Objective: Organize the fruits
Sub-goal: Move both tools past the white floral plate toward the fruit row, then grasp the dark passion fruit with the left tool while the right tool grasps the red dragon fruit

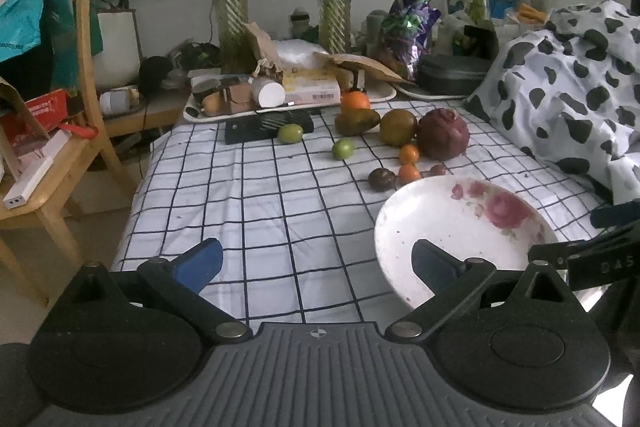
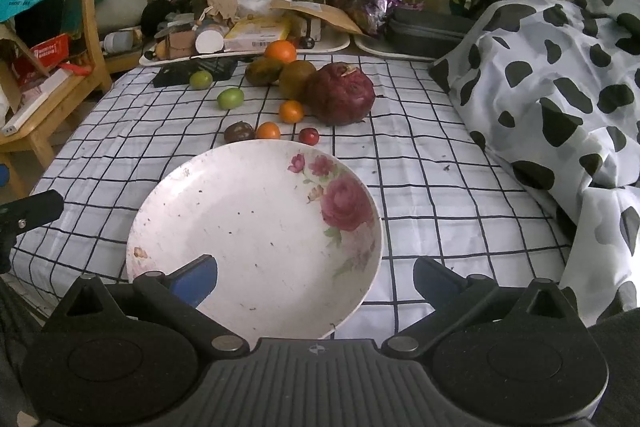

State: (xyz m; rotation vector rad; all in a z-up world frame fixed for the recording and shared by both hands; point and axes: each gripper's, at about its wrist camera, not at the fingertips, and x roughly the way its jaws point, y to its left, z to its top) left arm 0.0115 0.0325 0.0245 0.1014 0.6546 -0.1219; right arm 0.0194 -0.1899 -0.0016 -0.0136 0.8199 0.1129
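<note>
Fruits lie at twelve o'clock beyond the plate; my right gripper, nearer, and left gripper both gape empty.

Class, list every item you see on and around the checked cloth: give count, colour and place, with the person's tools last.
Plate: 1, white with pink roses, near edge of cloth, empty.
Large dark red fruit: 1, beyond plate.
Small orange fruits: 2, between plate and red fruit.
Large orange: 1, far edge by the trays.
Green round fruits: 2, left of the cluster.
Brownish-green fruits: 2, behind red fruit.
Small dark fruit: 1, beside plate rim.
Small red fruit: 1, beside plate rim.
Spotted blanket: 1, black-and-white, right.
Wooden chair: 1, left.
Left tongs: open, blue pads.
Right tongs: open, over plate.
</note>
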